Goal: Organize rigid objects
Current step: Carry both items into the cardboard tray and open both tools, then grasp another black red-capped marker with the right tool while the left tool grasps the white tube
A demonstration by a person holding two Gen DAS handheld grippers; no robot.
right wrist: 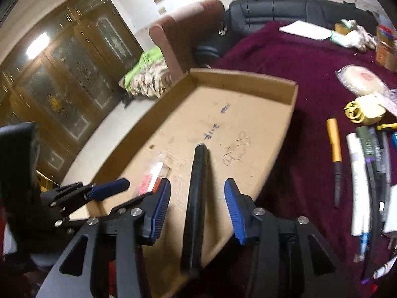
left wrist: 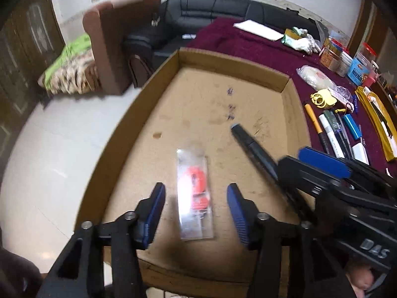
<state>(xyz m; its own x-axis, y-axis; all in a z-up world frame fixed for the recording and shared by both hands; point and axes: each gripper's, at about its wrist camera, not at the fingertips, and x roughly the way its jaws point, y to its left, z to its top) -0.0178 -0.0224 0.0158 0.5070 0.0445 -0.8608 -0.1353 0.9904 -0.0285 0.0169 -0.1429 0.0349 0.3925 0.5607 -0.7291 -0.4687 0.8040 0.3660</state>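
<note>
The shallow cardboard tray (left wrist: 139, 114) on the maroon cloth (left wrist: 260, 47) holds a clear packet with red pieces (left wrist: 194, 196) between the parted left gripper (left wrist: 196, 213) fingers and a black pen (right wrist: 196, 198) between the parted right gripper (right wrist: 197, 206) fingers, neither gripped, with a black sofa (left wrist: 211, 10) behind.

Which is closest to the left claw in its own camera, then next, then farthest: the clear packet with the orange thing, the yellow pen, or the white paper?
1. Clear packet: lying in the cardboard box, right between the open fingers of the left claw.
2. Yellow pen: outside the box, on the purple cloth to the right.
3. White paper: far back on the cloth, near the black sofa.
</note>
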